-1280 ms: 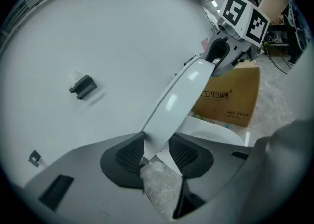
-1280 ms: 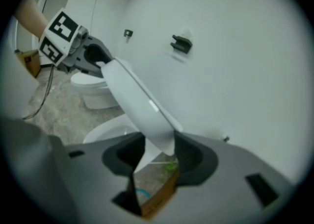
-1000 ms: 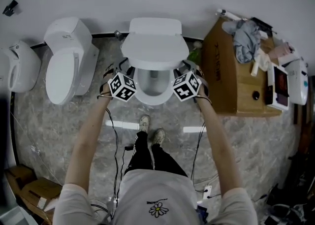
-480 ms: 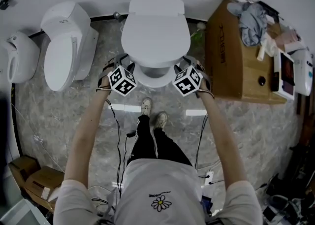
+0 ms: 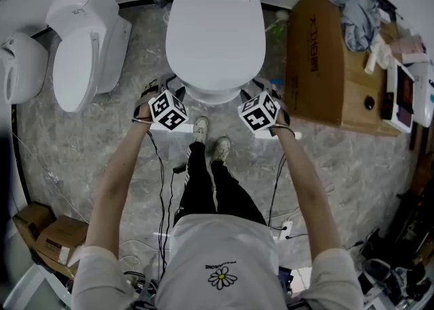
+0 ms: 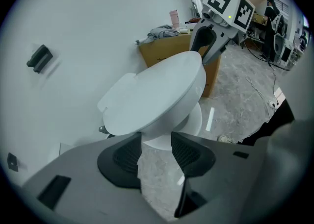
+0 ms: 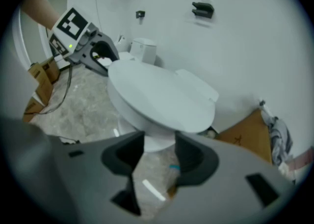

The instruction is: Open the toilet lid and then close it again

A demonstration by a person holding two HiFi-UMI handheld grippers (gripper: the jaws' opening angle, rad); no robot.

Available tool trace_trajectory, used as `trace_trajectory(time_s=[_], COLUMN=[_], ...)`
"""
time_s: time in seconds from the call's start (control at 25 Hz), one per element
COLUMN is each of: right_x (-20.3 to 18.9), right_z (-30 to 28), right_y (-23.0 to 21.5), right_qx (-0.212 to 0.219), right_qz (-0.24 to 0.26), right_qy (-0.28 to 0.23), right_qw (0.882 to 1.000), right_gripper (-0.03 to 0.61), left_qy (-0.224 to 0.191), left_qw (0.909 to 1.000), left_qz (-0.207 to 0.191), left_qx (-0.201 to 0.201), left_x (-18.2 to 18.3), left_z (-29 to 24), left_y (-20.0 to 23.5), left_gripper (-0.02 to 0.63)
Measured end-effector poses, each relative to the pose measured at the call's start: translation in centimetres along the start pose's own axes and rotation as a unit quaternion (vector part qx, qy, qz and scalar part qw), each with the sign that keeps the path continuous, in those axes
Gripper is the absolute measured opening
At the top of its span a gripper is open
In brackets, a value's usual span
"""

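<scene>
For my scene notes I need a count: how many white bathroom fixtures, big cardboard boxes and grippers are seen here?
White fixtures: 3 (middle toilet, left toilet, far-left fixture)
Big cardboard box: 1
Grippers: 2 (left gripper, right gripper)
Total: 6

Soft, even light is seen everywhere. Edges are bent and darkened round. Bright strips are mirrored on the floor (image 5: 173,147).

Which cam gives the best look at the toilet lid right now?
Head view: it looks straight down on the whole toilet lid, lowered over the bowl, with its outline unobstructed. The left gripper view and right gripper view each show it only obliquely, from one side.
</scene>
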State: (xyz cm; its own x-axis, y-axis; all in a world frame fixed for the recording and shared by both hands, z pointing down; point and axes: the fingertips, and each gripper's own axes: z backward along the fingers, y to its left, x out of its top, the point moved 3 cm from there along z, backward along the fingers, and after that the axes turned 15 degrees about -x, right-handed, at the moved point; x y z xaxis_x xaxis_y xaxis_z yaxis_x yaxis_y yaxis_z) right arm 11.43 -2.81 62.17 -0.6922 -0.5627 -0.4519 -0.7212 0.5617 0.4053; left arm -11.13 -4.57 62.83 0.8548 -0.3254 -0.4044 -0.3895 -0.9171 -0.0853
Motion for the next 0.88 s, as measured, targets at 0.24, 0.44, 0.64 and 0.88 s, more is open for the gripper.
trace_trajectory(time_s=[0.24, 0.44, 0.64, 0.88], right_x=[-1.8, -3.6, -5.2, -7.1], right_z=[-1.6, -3.2, -5.1, -7.6], right_y=[2.0, 3.9, 5.5, 7.7], right_qx=[0.012, 0.031, 0.044, 0.063], right_qz=[-0.006, -0.012, -0.022, -0.037], right_qy=[0.016, 0.042, 0.067, 0.091], right_qw=[1.0, 0.999, 0.997, 0.993], right_gripper=[0.215, 0.215, 0.215, 0.215], left_qy=[0.01, 0.02, 0.03, 0.042], left_qw=[0.9998, 0.999, 0.9975, 0.9943], left_qz=[-0.006, -0.001, 0.003, 0.028], left_qx=[-0.016, -0.04, -0.064, -0.093], left_x=[-1.8, -3.4, -4.9, -6.9], left_z=[-2.3, -4.5, -7.1, -10.1], left_y=[-1.4, -2.5, -3.3, -4.3], left_gripper=[0.212, 0.212, 0.212, 0.212])
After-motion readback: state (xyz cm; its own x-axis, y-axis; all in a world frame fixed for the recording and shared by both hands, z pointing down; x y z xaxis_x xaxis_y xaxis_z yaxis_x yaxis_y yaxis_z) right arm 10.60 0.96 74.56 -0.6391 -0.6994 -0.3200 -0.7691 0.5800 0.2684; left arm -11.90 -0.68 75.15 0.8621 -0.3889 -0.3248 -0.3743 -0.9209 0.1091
